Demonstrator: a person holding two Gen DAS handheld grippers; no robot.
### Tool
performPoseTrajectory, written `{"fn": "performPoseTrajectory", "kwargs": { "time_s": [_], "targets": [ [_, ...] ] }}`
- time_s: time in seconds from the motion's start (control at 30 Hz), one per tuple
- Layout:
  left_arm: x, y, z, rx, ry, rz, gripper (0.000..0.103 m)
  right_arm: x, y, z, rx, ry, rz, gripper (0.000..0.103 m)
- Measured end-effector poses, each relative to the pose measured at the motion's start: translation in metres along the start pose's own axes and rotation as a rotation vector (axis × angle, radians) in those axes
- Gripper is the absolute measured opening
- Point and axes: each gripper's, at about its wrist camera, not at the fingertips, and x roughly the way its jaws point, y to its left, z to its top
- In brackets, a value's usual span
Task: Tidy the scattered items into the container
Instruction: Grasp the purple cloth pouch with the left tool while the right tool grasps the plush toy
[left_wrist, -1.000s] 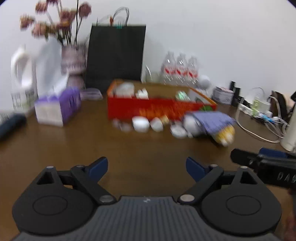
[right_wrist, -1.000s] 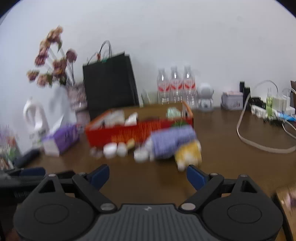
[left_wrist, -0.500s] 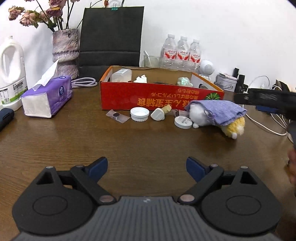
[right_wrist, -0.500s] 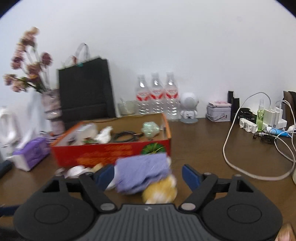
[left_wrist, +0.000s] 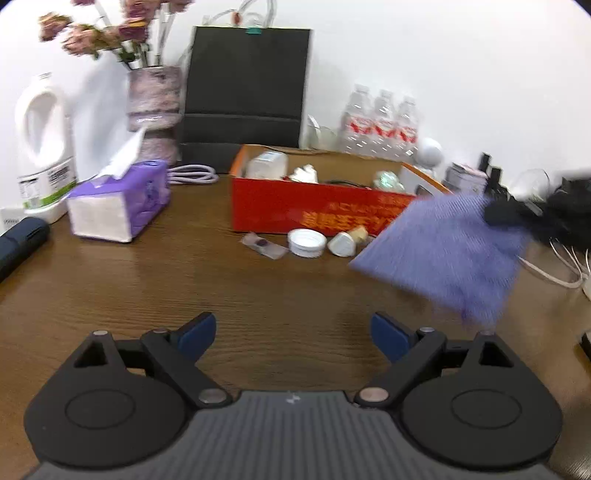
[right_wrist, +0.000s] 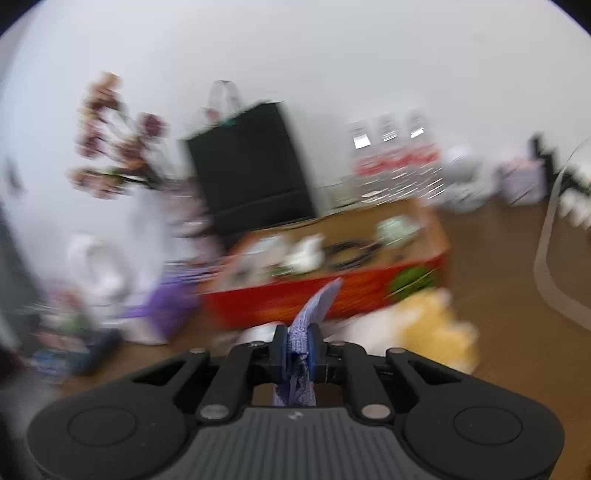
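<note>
The cloth (left_wrist: 443, 251) now hangs in the air off the right tongs (right_wrist: 298, 350), lifted clear of the plush toy (right_wrist: 436, 325) it was draped over half a second ago. Those tongs have just closed and now pinch a bunched edge of it between their blue pads. It is a lilac, finely ribbed square, limp, spreading flat in the left view to the right of the red box (left_wrist: 314, 206) and low over the surface (left_wrist: 258, 295). The toy lies uncovered just in front of the box, yellow and white, blurred. By my reading the cloth is next to go into the box, which already holds several things. A white cap (left_wrist: 306, 242), a small plug (left_wrist: 341, 245) and a sachet (left_wrist: 264, 246) still wait at the box's front wall. The left tongs (left_wrist: 293, 332) stand wide open, empty, hovering over bare wood.
</note>
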Motion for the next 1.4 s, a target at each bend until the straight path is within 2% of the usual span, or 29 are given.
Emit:
{"fn": "performPoseTrajectory", "kwargs": {
  "time_s": [0.07,0.1,0.13,0.17,0.23,0.27,0.3,0.37,0.43,0.5,0.57,0.63,0.7,0.8,0.83,0.9,0.93,1.0,1.03,1.1,1.13,1.17,1.23,1.3,1.4],
  "targets": [
    [-0.003,0.007,0.001,-0.025,0.000,0.015,0.092,-0.013,0.008,-0.019,0.043,0.008,0.102,0.010],
    [-0.005,0.010,0.001,-0.028,0.002,0.021,0.092,-0.015,0.010,-0.031,0.062,0.029,0.105,0.011],
    [-0.006,0.011,0.001,-0.026,0.005,0.025,0.092,-0.011,0.011,-0.040,0.062,0.068,0.071,0.016],
    [-0.008,0.011,0.000,-0.020,0.009,0.028,0.092,-0.005,0.013,-0.053,0.042,0.135,0.000,0.024],
    [-0.012,0.010,-0.004,-0.004,0.012,0.029,0.092,0.004,0.015,-0.072,0.002,0.290,-0.096,0.031],
    [-0.013,0.011,-0.006,-0.004,0.020,0.025,0.092,0.001,0.014,-0.078,0.008,0.317,-0.084,0.031],
    [-0.013,0.011,-0.008,-0.011,0.031,0.015,0.092,-0.004,0.014,-0.079,0.010,0.317,-0.053,0.034],
    [-0.010,0.009,-0.011,-0.037,0.062,-0.029,0.092,-0.017,0.014,-0.072,-0.012,0.264,-0.036,0.056],
    [-0.003,0.000,-0.013,-0.037,0.091,-0.077,0.094,-0.022,0.007,-0.058,-0.057,0.162,-0.127,0.064],
    [0.006,-0.013,-0.013,-0.002,0.100,-0.111,0.099,-0.014,-0.003,-0.043,-0.123,0.085,-0.264,0.064],
    [0.020,-0.025,-0.012,0.026,0.127,-0.102,0.099,0.008,-0.019,-0.028,-0.166,0.075,-0.368,0.064],
    [0.031,-0.032,-0.011,0.038,0.158,-0.110,0.098,0.031,-0.038,-0.017,-0.164,0.087,-0.409,0.064],
    [0.037,-0.039,-0.013,0.078,0.155,-0.104,0.097,0.049,-0.050,-0.015,-0.163,0.087,-0.413,0.064],
    [0.041,-0.046,-0.016,0.143,0.146,-0.093,0.096,0.074,-0.059,-0.022,-0.181,0.140,-0.437,0.064],
    [0.041,-0.049,-0.016,0.159,0.144,-0.088,0.093,0.079,-0.061,-0.025,-0.184,0.147,-0.441,0.062],
    [0.042,-0.053,-0.016,0.182,0.133,-0.079,0.083,0.084,-0.065,-0.030,-0.176,0.134,-0.430,0.051],
    [0.042,-0.054,-0.016,0.181,0.126,-0.074,0.077,0.084,-0.066,-0.030,-0.167,0.125,-0.430,0.035],
    [0.040,-0.054,-0.017,0.168,0.109,-0.060,0.065,0.080,-0.068,-0.027,-0.143,0.108,-0.418,0.031],
    [0.039,-0.054,-0.017,0.164,0.101,-0.055,0.055,0.076,-0.069,-0.026,-0.132,0.093,-0.411,0.028],
    [0.037,-0.054,-0.017,0.153,0.092,-0.045,0.041,0.065,-0.064,-0.022,-0.130,0.058,-0.399,0.009],
    [0.036,-0.054,-0.017,0.148,0.090,-0.044,0.030,0.058,-0.061,-0.019,-0.134,0.037,-0.388,0.001],
    [0.035,-0.053,-0.016,0.141,0.089,-0.048,0.023,0.049,-0.055,-0.016,-0.142,0.010,-0.375,0.002],
    [0.034,-0.049,-0.015,0.122,0.094,-0.064,0.015,0.037,-0.045,-0.011,-0.172,-0.027,-0.359,0.002],
    [0.033,-0.045,-0.015,0.105,0.098,-0.076,0.011,0.037,-0.041,-0.009,-0.186,-0.003,-0.352,0.007],
    [0.029,-0.040,-0.015,0.110,0.091,-0.078,0.009,0.041,-0.046,-0.013,-0.188,0.013,-0.379,0.024]
  ]
}}
